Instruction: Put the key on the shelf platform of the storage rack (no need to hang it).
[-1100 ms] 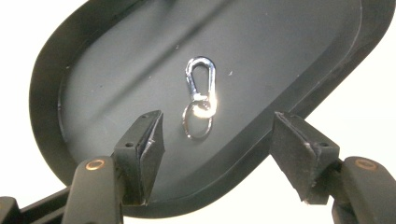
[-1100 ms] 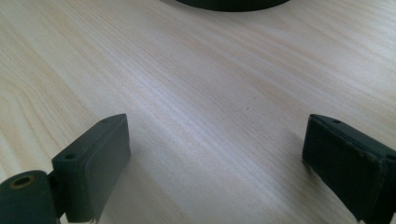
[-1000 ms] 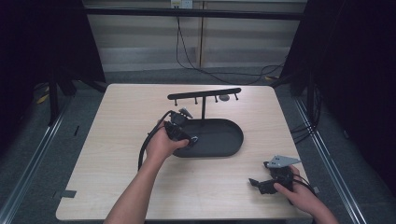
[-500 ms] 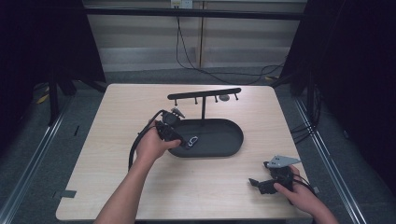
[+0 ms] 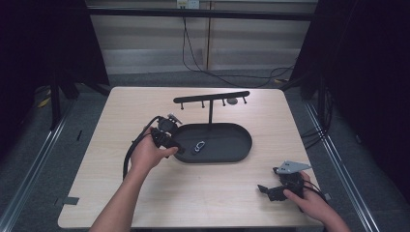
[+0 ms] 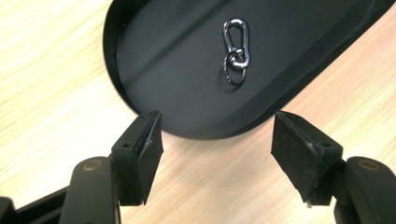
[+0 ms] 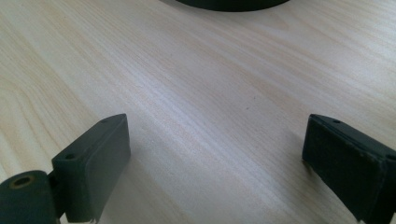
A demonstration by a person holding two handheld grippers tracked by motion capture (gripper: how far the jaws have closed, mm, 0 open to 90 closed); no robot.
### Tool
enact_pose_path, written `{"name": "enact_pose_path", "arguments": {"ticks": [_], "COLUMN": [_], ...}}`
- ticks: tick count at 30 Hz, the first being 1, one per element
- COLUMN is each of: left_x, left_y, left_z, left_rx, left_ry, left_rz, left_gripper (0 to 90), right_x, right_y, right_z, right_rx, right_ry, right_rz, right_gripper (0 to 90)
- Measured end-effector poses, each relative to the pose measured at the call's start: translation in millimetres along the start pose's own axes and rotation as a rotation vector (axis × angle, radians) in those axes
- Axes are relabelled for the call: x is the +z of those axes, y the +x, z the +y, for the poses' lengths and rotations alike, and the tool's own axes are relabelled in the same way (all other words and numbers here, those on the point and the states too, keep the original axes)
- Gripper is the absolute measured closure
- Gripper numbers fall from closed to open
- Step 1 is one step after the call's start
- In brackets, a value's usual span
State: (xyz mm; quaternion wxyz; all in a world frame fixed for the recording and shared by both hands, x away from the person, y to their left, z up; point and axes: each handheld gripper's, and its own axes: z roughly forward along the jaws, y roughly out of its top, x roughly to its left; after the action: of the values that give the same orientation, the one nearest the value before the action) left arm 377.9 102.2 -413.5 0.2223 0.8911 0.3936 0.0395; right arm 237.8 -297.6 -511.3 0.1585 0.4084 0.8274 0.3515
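Jaws spread wide, the left gripper (image 6: pixel 215 140) hangs over the near-left rim of a black oval tray (image 5: pixel 239 147) on the wooden table (image 5: pixel 121 106), gripping nothing. A small metal carabiner (image 6: pixel 236 50) with a ring lies on the tray floor, apart from the jaws. Behind the tray stands a black hook rack (image 5: pixel 211 97). The right gripper (image 5: pixel 267 191) rests near the table's front right corner, jaws parted and empty.

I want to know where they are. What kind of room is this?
Probably a recording setup, not a home: a bare wooden table ringed by black curtains, loose cables on the floor, and a person holding grippers.
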Motion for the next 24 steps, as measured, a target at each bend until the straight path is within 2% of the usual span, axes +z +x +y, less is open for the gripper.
{"name": "enact_pose_path", "arguments": {"ticks": [8, 15, 24], "left_x": [-5.0, -6.6, -10.8], "left_y": [9.1, 15.4, 25.2], "left_z": [-13.8, -24.8, -37.9], "left_rx": [-0.028, -0.03, -0.053], "left_ry": [-0.018, -0.014, -0.024], "left_rz": [-0.004, 0.001, -0.008], "left_gripper": [33.4, 33.3, 33.3], "right_x": [0.1, 0.0, 0.0], "right_y": [-0.1, 0.0, 0.1], "right_z": [0.0, 0.0, 0.0], "right_rx": [-0.002, 0.0, 0.0], "right_ry": [-0.001, 0.0, 0.0], "right_rz": [0.0, 0.0, 0.0], "right_gripper": [7.3, 7.3, 7.3]}}
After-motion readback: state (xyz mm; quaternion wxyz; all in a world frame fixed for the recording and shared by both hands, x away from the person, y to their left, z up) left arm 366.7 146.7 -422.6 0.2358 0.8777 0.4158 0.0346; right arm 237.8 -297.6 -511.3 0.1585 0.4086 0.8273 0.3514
